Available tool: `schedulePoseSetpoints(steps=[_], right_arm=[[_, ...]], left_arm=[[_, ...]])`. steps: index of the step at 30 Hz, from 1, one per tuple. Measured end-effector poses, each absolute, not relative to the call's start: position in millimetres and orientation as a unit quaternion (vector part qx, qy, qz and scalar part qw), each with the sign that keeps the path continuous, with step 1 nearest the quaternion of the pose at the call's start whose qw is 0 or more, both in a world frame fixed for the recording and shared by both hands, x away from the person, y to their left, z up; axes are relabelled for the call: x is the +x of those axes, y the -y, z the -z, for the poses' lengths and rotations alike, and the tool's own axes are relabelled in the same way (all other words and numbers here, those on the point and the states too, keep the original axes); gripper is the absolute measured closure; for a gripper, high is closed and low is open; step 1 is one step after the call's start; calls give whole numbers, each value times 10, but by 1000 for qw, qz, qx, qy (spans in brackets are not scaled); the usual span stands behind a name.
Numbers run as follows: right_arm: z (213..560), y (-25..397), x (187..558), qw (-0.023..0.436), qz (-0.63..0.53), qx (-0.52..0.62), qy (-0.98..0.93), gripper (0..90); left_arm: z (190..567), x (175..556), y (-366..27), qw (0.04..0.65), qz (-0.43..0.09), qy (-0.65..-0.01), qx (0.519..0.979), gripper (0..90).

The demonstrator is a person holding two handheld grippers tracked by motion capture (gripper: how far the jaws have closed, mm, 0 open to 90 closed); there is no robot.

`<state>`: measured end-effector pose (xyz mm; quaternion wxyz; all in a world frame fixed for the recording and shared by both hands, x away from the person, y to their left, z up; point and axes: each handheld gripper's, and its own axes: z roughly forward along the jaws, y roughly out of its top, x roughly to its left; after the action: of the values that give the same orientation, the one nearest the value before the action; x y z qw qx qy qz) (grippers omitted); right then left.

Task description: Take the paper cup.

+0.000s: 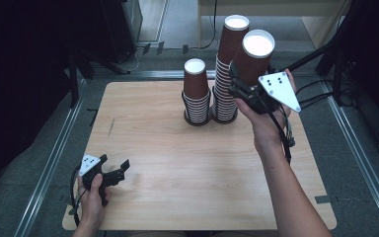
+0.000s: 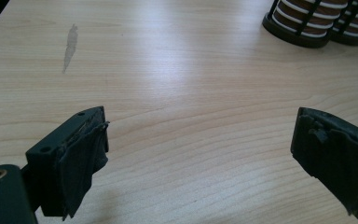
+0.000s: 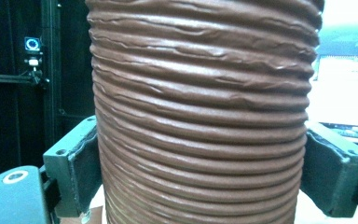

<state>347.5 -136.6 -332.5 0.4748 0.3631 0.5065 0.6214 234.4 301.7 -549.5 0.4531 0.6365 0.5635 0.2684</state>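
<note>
A ribbed brown paper cup [image 1: 252,59] [image 3: 200,93] is held in the air at the table's back right, upright, its white inside showing. My right gripper [image 1: 239,85] [image 3: 200,172] is shut on the cup, one jaw on each side of its wall. Just left of it stand two stacks of brown cups in black holders: a tall stack [image 1: 227,69] [image 2: 354,35] and a shorter stack [image 1: 196,94] [image 2: 298,28]. My left gripper [image 1: 114,162] [image 2: 200,149] rests open near the table's front left corner, with bare wood between its jaws.
The wooden table [image 1: 177,163] carries a faint grey smear [image 1: 111,127] [image 2: 70,44] left of centre. Metal rails [image 1: 54,158] run along both sides of the table. Black cables [image 1: 286,136] trail from the right gripper along the forearm.
</note>
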Motion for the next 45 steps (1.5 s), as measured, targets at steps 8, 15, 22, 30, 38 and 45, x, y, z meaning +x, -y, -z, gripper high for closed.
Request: schedulePoseSetpoints(steps=[8,15,22,30,38,45], right_arm=[[3540,1363,3362,479,-607,360,-523,126],[3718,1417,3241,474,-599,360,-535,126],[3953,1495,3144,462,-591,374,-545,126],[4197,1520,3058,450,-586,379,-557,126],[4469,1526,2966,440,-577,377,-576,126],[4573,1520,2968,437,-570,380,-583,126]], left_arm=[[5327,2393,-2906,475,-267,-553,631,26],[5172,2425,-2749,477,-274,-540,637,27],[4949,2479,-2510,481,-284,-519,647,26],[4843,2595,-2227,482,-289,-502,658,14],[4761,2716,-2048,495,-291,-496,652,14],[4718,2697,-1963,502,-282,-479,663,14]])
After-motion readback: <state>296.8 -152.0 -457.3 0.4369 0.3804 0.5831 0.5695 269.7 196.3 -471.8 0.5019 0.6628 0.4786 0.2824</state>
